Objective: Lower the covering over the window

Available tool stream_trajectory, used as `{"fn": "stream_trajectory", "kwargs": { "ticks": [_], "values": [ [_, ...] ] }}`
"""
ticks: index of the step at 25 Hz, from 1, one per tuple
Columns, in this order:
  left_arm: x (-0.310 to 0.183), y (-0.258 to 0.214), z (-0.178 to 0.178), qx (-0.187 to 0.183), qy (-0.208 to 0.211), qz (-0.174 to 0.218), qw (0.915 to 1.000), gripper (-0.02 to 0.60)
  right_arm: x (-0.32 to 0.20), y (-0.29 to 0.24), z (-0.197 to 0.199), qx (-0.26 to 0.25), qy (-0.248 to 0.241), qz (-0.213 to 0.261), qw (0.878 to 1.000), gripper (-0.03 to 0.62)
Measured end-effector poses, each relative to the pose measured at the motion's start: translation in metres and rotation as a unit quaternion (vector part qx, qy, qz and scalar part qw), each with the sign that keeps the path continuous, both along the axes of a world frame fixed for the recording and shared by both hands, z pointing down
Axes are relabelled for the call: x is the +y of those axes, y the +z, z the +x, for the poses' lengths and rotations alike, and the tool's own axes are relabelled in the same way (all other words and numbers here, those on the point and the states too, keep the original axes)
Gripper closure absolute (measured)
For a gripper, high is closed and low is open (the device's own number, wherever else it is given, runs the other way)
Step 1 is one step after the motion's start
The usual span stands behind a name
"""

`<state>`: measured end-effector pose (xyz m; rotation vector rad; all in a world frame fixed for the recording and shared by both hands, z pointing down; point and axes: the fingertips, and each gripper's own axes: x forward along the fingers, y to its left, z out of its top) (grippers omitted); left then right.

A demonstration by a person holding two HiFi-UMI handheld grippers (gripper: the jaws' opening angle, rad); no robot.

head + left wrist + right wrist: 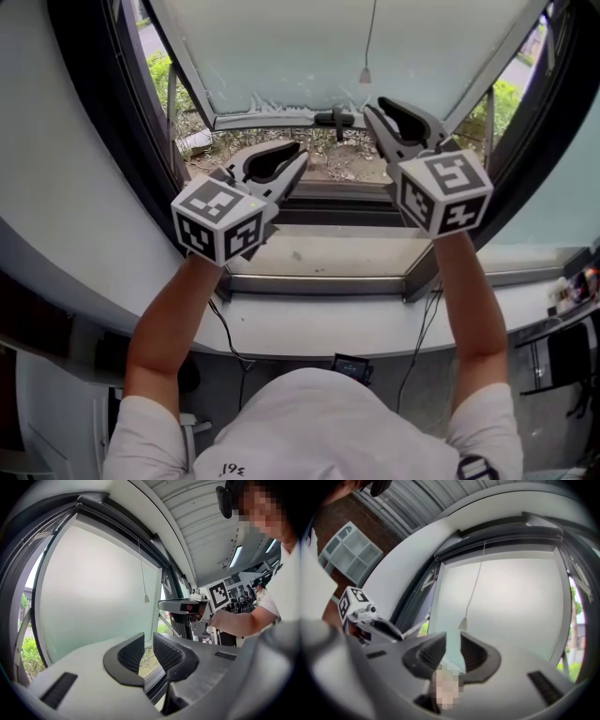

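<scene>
the window frame (pixel 112 141), dark and wide, fills the space ahead of you in the head view, set in a pale wall. inside it hangs the covering (pixel 309 47), a pale frosted sheet. it reaches most of the way down the pane, and its bottom rail (pixel 272 120) sits above a strip of open glass where greenery and ground show outside. under that strip runs the sill (pixel 319 255), bare and light. both your forearms reach up from the bottom of the head view toward the glass, well apart.

your right gripper (pixel 373 111) is the higher of the 2, its tips just beside the bottom rail and close to the pull cord (pixel 477 573). its jaws stand moderately apart with nothing between them; only the covering shows through the gap. your left gripper (pixel 302 155) is lower, level with the strip of open glass. its jaws are nearly together, with 1 narrow gap and nothing in it.

the cord runs down in front of the covering. its small bell-shaped end (pixel 365 75) hangs free just above your right gripper's tips, touching neither jaw.
</scene>
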<state>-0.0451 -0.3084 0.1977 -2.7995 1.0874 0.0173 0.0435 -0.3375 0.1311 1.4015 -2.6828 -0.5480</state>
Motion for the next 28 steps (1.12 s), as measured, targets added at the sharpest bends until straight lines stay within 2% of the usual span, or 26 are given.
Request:
{"fn": "stream_trajectory", "kwargs": {
  "ticks": [4,7,11,16,20,28],
  "values": [
    [-0.004,-0.009,0.003,-0.002,0.002,0.006,1.0,0.522,-0.008,-0.024,0.003,0.026,0.025,0.037,0.999,0.507],
    [-0.004,-0.016,0.004,-0.003,0.004,0.012,0.9999,0.522,-0.012,-0.034,0.003,0.029,0.032,0.043,0.998,0.502],
    [-0.003,-0.028,0.005,-0.013,0.004,0.029,0.9995,0.522,-0.021,-0.044,-0.001,0.02,0.033,0.037,0.999,0.485],
    [0.0,-0.038,0.008,-0.023,0.003,0.042,0.9988,0.522,-0.036,-0.051,-0.008,-0.006,0.022,0.005,1.0,0.477],
    [0.002,-0.043,0.008,-0.031,-0.001,0.055,0.998,0.522,-0.042,-0.052,-0.014,0.0,0.021,-0.003,1.0,0.477],
    [0.002,-0.042,-0.001,-0.03,-0.004,0.055,0.998,0.522,-0.048,-0.053,-0.02,0.009,0.031,-0.002,0.999,0.482]
  ]
}}
